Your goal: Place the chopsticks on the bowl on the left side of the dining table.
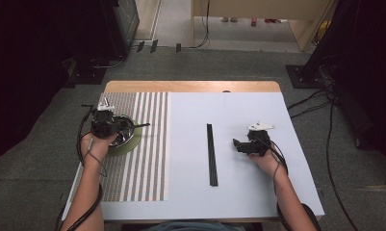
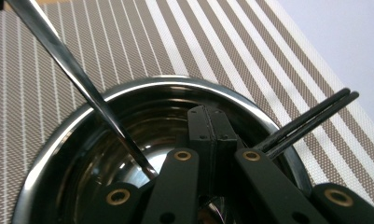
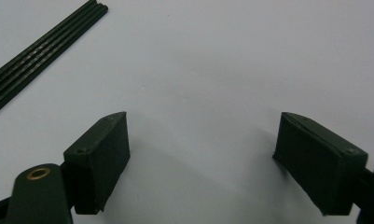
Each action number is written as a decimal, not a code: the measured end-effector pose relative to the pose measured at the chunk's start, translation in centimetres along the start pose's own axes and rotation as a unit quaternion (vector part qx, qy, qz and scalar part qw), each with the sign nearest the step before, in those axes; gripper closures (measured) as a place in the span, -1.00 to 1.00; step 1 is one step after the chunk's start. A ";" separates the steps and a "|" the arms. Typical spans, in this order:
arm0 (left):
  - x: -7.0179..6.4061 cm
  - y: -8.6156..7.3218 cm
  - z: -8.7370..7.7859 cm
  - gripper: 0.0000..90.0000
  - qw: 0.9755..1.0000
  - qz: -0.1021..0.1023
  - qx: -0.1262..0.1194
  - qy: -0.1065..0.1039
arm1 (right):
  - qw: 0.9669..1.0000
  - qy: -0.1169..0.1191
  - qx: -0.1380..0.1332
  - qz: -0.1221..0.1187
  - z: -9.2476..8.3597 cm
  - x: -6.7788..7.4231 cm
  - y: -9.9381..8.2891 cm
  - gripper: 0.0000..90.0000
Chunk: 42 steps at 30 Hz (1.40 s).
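Left gripper [image 2: 211, 140] over steel bowl [image 2: 58, 140] on striped mat [image 1: 147, 144] — jaws pressed together, maybe pinching black chopsticks [image 2: 310, 119], can't tell. Right gripper [image 1: 238, 144] wide open, empty — just right of black sticks [image 1: 212, 154] lying lengthwise away from person, nearer right hand.

We hold our left hand-held gripper [image 1: 105, 126] at nine o'clock, jaws pressed together; our right hand-held gripper [image 1: 238, 144] at three o'clock, jaws spread.
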<state>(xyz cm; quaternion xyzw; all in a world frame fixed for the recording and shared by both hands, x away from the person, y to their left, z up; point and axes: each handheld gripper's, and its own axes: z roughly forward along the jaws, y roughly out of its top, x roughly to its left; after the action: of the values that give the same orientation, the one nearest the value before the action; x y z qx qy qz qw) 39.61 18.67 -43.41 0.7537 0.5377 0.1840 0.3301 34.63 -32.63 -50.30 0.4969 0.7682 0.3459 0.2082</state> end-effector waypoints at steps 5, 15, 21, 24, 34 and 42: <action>-0.2 -0.4 -2.1 1.00 1.000 -0.004 -0.019 0.006 | 1.000 0.000 0.000 0.000 0.0 0.0 0.0 -0.61; -0.3 -2.1 -4.5 1.00 1.000 -0.014 -0.014 0.019 | 1.000 0.000 0.000 0.000 0.0 0.0 0.0 -0.61; -0.1 -3.0 -4.8 1.00 0.999 -0.015 -0.009 0.029 | 1.000 0.000 0.000 0.000 0.0 0.0 0.0 -0.61; 0.2 -3.3 -4.7 1.00 0.999 -0.021 -0.004 0.028 | 1.000 0.000 0.000 0.000 0.0 0.0 0.0 -0.61; 0.9 -3.7 -4.1 1.00 0.999 -0.032 0.006 0.031 | 1.000 0.000 0.000 0.000 0.0 0.0 0.0 -0.61; 1.4 -3.8 -3.8 1.00 0.999 -0.038 0.009 0.033 | 1.000 0.000 0.000 0.000 0.0 0.0 0.0 -0.61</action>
<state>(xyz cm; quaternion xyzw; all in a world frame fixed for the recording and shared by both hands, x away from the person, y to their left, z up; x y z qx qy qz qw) 35.07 21.93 -43.41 0.7290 0.5786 0.1910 0.3120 34.64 -32.63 -50.29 0.4970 0.7683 0.3454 0.2082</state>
